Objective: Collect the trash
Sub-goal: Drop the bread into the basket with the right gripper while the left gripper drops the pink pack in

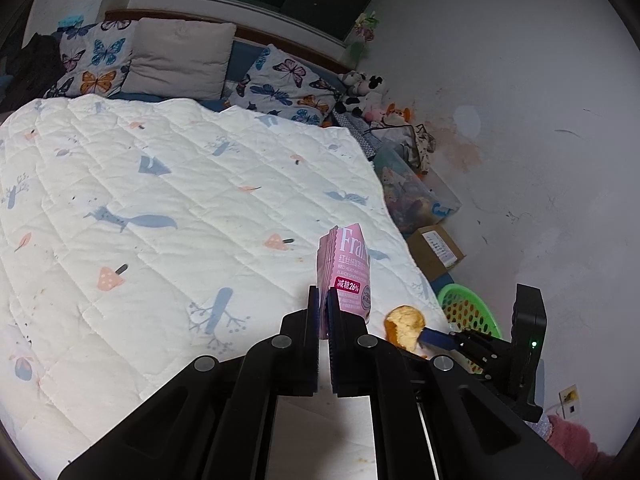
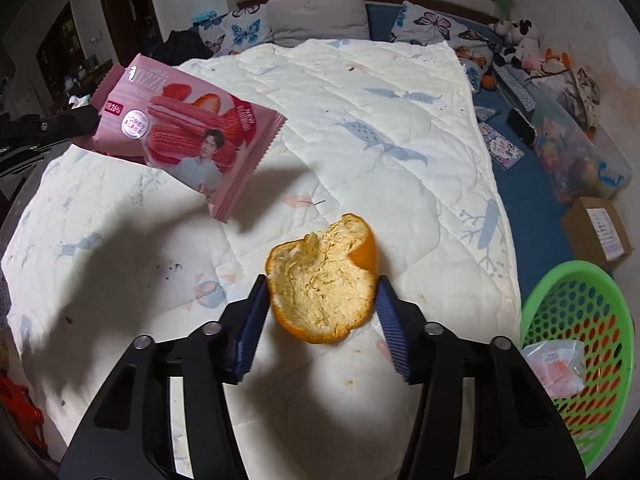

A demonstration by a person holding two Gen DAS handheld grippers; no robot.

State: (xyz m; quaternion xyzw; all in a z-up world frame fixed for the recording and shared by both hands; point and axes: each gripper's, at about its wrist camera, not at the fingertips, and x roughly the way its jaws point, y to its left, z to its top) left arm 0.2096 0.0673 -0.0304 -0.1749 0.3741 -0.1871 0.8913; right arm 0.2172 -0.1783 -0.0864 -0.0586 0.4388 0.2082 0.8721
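on the white quilt [image 2: 400,92] near the bed's corner lies a piece of orange peel [image 2: 324,280], pith side up, curled like a shallow cup; it sits between the pads of the right gripper [image 2: 320,320], which stand apart on either side of it, the left pad about touching its rim and the right one just beside it, not visibly squeezing. the peel looks light, a bit springy and likely to buckle or tear if pinched hard, so taking it across the curled rim with the pads on opposite edges seems the safest hold; a flat pinch on the middle would probably slip. up and to the left a pink snack wrapper [image 2: 188,136] hangs clear of the quilt, clamped at one edge by the left gripper [image 1: 323,312], whose pads are pressed together on it. it is thin, crinkly and nearly weightless, so an edge grip should do. the green basket [image 2: 600,280] waits just past the bed's corner, with some pale packaging already inside.
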